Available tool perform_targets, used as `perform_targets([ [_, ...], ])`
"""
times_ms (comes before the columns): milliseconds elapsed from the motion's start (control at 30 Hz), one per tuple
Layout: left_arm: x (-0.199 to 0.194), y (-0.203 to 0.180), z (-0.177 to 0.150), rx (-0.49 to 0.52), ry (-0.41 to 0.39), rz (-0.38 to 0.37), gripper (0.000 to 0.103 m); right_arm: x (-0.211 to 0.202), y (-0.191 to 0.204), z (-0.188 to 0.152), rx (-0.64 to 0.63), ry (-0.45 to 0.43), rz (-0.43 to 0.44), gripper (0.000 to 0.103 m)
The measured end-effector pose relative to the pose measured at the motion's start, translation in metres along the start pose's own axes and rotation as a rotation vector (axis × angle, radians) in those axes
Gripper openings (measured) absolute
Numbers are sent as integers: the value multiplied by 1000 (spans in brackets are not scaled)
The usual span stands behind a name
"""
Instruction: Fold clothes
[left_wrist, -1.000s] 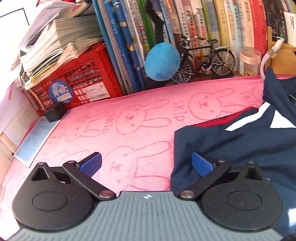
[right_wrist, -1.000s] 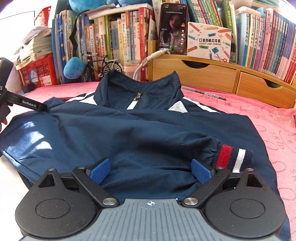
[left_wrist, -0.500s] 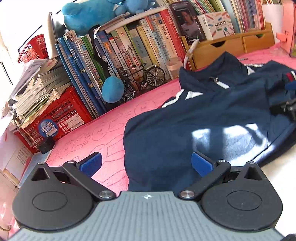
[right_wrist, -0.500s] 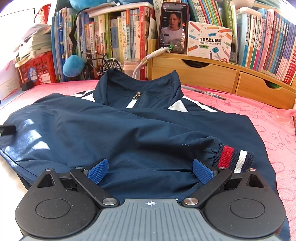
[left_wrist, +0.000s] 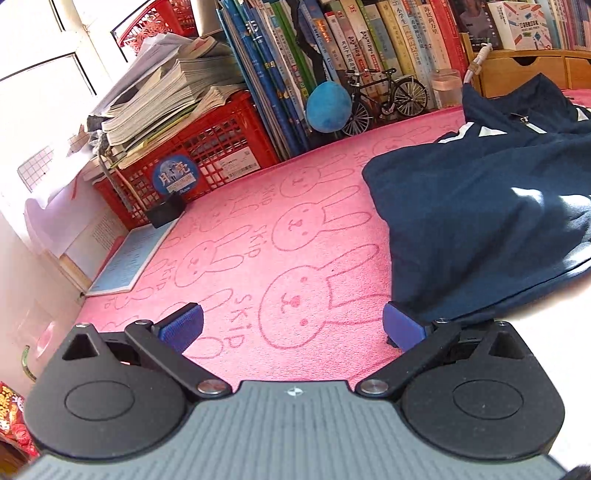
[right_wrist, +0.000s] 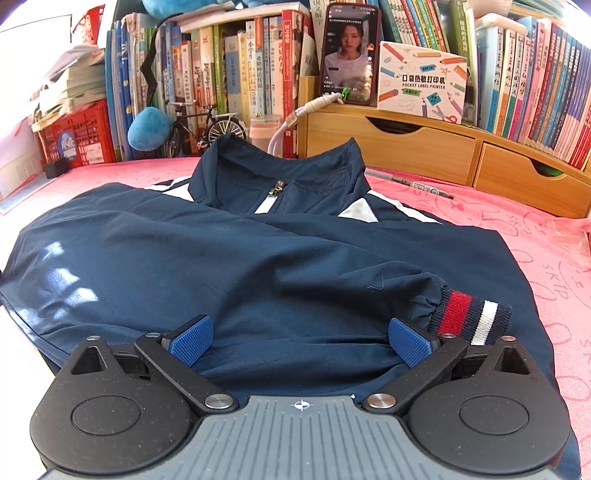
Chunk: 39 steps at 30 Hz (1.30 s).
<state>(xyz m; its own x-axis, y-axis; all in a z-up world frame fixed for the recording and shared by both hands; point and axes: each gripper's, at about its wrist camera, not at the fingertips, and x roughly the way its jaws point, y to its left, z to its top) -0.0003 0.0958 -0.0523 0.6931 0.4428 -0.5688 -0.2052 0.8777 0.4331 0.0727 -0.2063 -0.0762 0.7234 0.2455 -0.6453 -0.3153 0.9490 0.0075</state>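
In the right wrist view, the right gripper (right_wrist: 301, 341) fills the bottom of the frame, and its jaws are opening, already very wide. The two blue pads (right_wrist: 192, 339) sit over the jacket (right_wrist: 258, 266) with cloth between them, but they do not press on it. The jacket is dark blue and lies flat across the middle of the frame on the pink towel (right_wrist: 546, 236). Its sleeves are folded over the front, and one cuff (right_wrist: 472, 315) with red, white and blue stripes lies at the lower right, just beside the right pad. Past that, near the middle top, the collar stands up with a zip (right_wrist: 277, 185) in it. A pen (right_wrist: 413, 184) lies on the towel behind the jacket to the right. At the top are wooden drawers (right_wrist: 424, 147), a phone (right_wrist: 349, 51), a box (right_wrist: 421, 86) and rows of books (right_wrist: 236, 74). In the left wrist view, the left gripper (left_wrist: 291, 326) is at the bottom, and its jaws are wide apart too, with nothing between them but the pink towel (left_wrist: 258, 229) with its bunny drawings. The jacket (left_wrist: 480, 221) lies on the right side of the frame, and its edge comes close to the right pad; I cannot tell if they touch. Further back, at the upper left, a red crate (left_wrist: 207, 155) holds a pile of papers (left_wrist: 162, 96). At the top middle are a blue ball (left_wrist: 328, 107), a toy bike (left_wrist: 384, 98) and more books (left_wrist: 369, 37).
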Motion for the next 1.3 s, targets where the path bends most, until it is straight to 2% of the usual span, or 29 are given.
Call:
perform_targets([
  [67,-8,2,4,-11,-34,-17,103,0,0,0,0,0,0,103],
  [167,-24,-1,16,-53,-96,-107,103,0,0,0,-1,0,1,103],
  [300,-33,-23,37,-80,-148,-224,103,0,0,0,-2,0,0,103],
  [367,-32,-39,44,-72,-163,-257,103,0,0,0,-2,-1,0,103],
  [500,-19,-64,49,-40,-140,-268,103,0,0,0,-1,-1,0,103],
  [600,-2,-73,41,-2,-93,-219,103,0,0,0,-1,-1,-1,103],
  [700,6,-58,31,-50,-84,-284,103,0,0,0,-2,-1,1,103],
  [833,5,-45,27,-89,-65,-325,103,0,0,0,-5,-1,5,103],
  [900,1,-42,24,-77,-73,-297,103,0,0,-1,-5,-1,6,103],
  [1067,13,-20,5,-7,-31,-82,103,1,-1,-1,-5,-1,7,103],
  [1200,27,17,-10,-108,32,1,103,0,0,-1,-4,-1,6,103],
  [1300,24,28,-13,-135,50,15,103,0,0,-2,-4,-2,7,103],
])
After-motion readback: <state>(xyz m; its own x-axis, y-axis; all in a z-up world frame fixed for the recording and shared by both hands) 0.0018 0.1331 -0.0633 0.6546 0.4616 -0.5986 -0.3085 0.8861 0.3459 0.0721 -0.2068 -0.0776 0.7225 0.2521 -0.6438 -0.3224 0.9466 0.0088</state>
